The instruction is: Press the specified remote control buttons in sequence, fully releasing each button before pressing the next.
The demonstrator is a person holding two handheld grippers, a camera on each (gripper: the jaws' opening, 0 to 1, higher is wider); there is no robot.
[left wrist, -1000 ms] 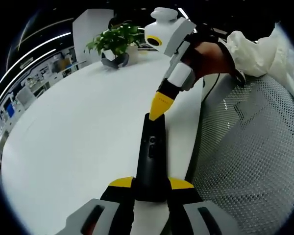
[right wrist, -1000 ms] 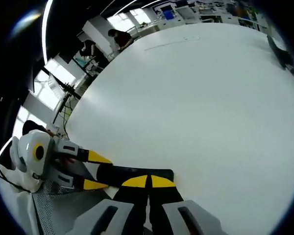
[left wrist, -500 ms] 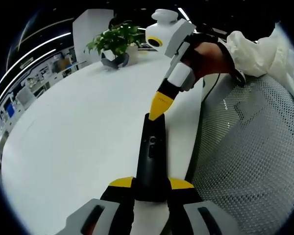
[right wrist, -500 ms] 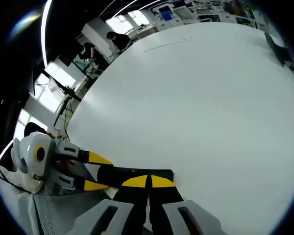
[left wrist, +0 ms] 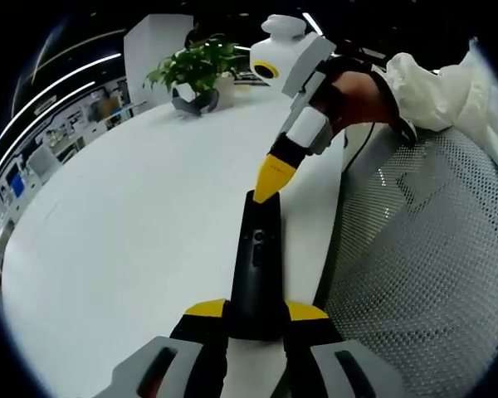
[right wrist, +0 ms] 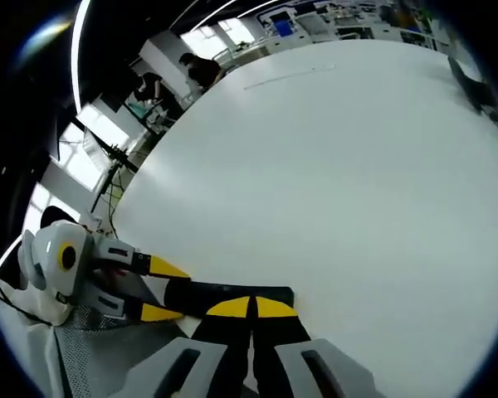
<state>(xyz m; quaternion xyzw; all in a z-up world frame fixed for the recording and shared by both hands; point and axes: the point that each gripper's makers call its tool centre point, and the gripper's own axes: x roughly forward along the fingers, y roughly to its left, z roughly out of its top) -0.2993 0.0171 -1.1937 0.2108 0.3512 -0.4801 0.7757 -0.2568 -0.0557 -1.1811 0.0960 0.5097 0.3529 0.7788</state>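
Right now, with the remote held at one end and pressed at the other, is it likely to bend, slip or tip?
The remote looks like a rigid black bar, so it probably won't bend. The left gripper clamps its near end, so slipping seems unlikely. The right gripper bears on the far end, which might lever it down.

Open-plan office/lab: big white table [right wrist: 332, 166], potted plant [left wrist: 195, 66], workstations in bkgd.

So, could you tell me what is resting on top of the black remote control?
The right tool, shut, touches its yellow tip to the remote control's far end. The button beneath it is covered. The left tool clamps the near end.
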